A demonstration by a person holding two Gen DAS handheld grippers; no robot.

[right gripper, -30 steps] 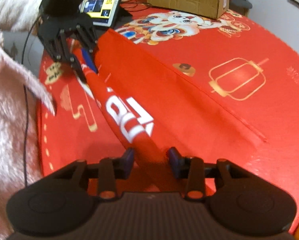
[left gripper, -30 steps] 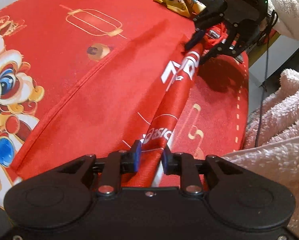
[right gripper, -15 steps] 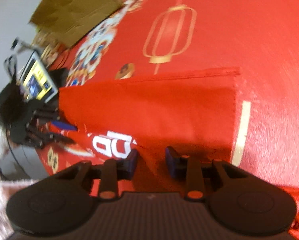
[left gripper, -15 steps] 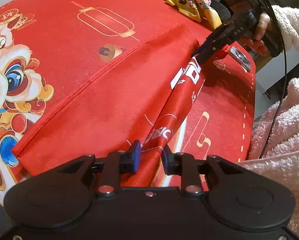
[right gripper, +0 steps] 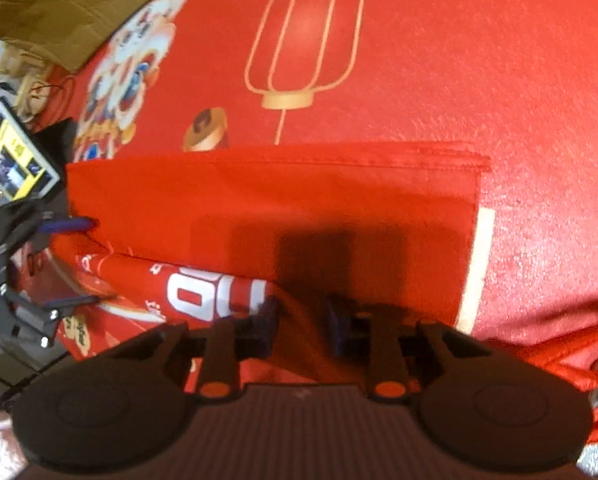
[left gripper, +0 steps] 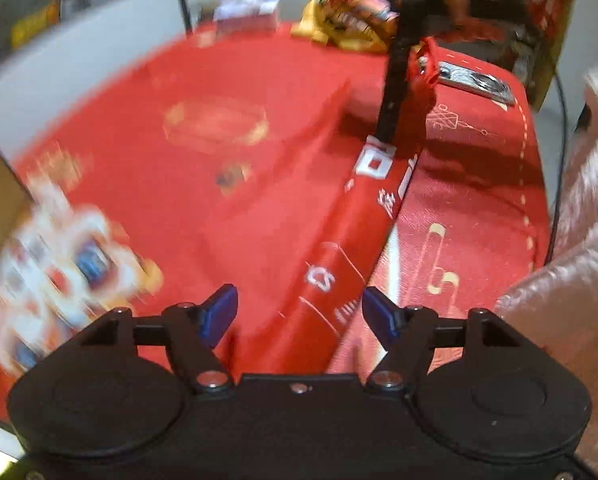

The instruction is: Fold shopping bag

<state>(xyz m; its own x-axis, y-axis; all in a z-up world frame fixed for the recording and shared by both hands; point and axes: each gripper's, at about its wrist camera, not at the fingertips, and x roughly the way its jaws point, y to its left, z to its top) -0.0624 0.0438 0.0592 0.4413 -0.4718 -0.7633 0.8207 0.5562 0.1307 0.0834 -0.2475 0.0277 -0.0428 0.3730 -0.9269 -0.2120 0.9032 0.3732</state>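
Bag [right gripper: 259,208] limp, light, creasing easily—left gripper [left gripper: 299,312] just opened, clear of it; right gripper [right gripper: 301,320] closing, pinching fold at 6 o'clock—grip folded edges.

Red shopping bag [right gripper: 299,208] — flat on cloth, near edge rolled, white print showing.

Left view motion-blurred; fisheye edges warped.
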